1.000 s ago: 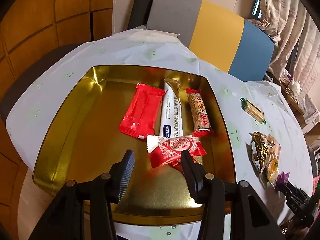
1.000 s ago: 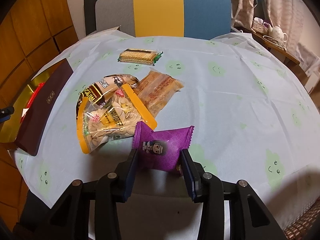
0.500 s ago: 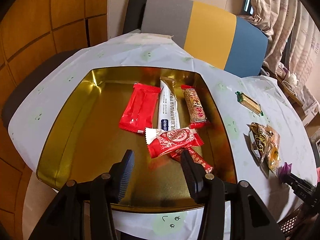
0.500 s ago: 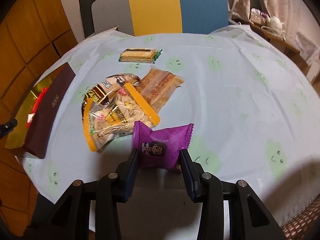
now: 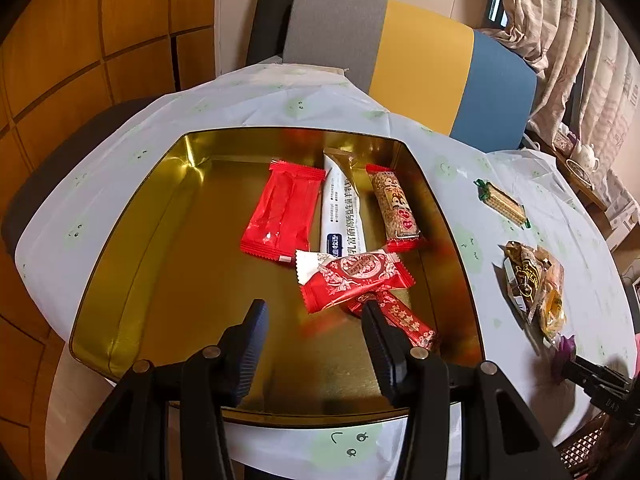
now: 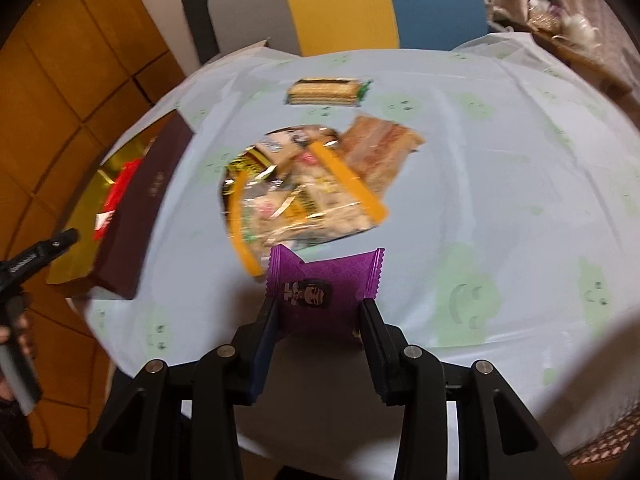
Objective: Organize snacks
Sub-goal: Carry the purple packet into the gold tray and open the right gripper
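Observation:
A gold tin [image 5: 120,248] on the table holds several snacks: a red pack [image 5: 282,212], a white bar [image 5: 342,216], a brown bar [image 5: 394,210], a red patterned candy [image 5: 354,276] and a red stick [image 5: 404,318]. My left gripper [image 5: 314,316] is open and empty above the tin's near side. My right gripper [image 6: 318,312] is shut on a purple snack pack [image 6: 324,284], held above the table's near edge. The tin's dark outer wall [image 6: 140,204] lies to its left.
On the tablecloth lie a wafer pack [image 6: 326,90], a seed bag [image 6: 296,196] and a brown pastry pack [image 6: 380,148]; the wafer pack [image 5: 502,202] and bags [image 5: 534,280] also show in the left wrist view. A grey, yellow and blue chair [image 5: 420,52] stands behind the table.
The left gripper has drawn back and up from the tin, still open. The right gripper has lifted the purple pack and swung left, blurring the view.

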`<state>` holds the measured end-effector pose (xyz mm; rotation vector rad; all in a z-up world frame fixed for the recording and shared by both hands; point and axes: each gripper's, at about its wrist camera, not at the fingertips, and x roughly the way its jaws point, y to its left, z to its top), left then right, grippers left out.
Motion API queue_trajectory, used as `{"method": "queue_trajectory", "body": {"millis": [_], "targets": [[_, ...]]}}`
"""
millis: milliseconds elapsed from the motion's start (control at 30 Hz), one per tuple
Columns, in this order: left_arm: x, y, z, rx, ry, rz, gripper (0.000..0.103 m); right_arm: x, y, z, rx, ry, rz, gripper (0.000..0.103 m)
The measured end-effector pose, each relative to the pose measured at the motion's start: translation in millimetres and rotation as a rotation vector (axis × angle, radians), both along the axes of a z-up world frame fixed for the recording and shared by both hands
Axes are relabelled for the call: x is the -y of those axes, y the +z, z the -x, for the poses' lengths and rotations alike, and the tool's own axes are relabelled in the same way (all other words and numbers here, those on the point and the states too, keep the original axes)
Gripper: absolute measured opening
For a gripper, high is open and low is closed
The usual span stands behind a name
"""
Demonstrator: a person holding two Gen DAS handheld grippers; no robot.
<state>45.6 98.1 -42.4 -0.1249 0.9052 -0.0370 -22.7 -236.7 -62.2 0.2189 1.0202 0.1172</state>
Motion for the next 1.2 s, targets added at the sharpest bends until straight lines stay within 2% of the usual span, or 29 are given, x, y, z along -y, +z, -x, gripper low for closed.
{"method": "queue_trajectory", "body": {"millis": [67, 200, 367, 600, 800, 1033, 1200], "targets": [[-1.3, 1.1, 0.4, 0.006, 0.003, -0.004, 0.049, -5.6, -0.3, -1.6, 0.0, 0.013, -0.012, 0.041], [-4.7, 3.1, 1.2, 0.013, 0.01, -0.008, 0.049, -17.8, -1.8, -8.3, -0.011, 0.056, -0.118, 0.041], [-13.8, 3.5, 2.4, 0.011, 0.029, -0.007, 0.049, -39.5, -2.6, -17.7, -0.022, 0.112, -0.17, 0.041], [-22.2, 5.7, 4.0, 0.018, 0.047, -0.005, 0.049, -69.2, 6.9, -29.9, 0.005, 0.189, -0.139, 0.041], [-26.6, 9.9, 4.0, 0.024, 0.056, -0.002, 0.049, -93.1, 27.1, -38.8, 0.058, 0.26, -0.133, 0.041], [-47.4, 18.0, 5.2, 0.045, 0.117, -0.001, 0.049, -158.5, 55.0, -51.7, 0.131, 0.442, -0.092, 0.041], [-53.0, 17.0, 6.7, 0.048, 0.128, -0.011, 0.049, -211.0, 54.5, -58.6, 0.153, 0.538, -0.025, 0.042]]}}
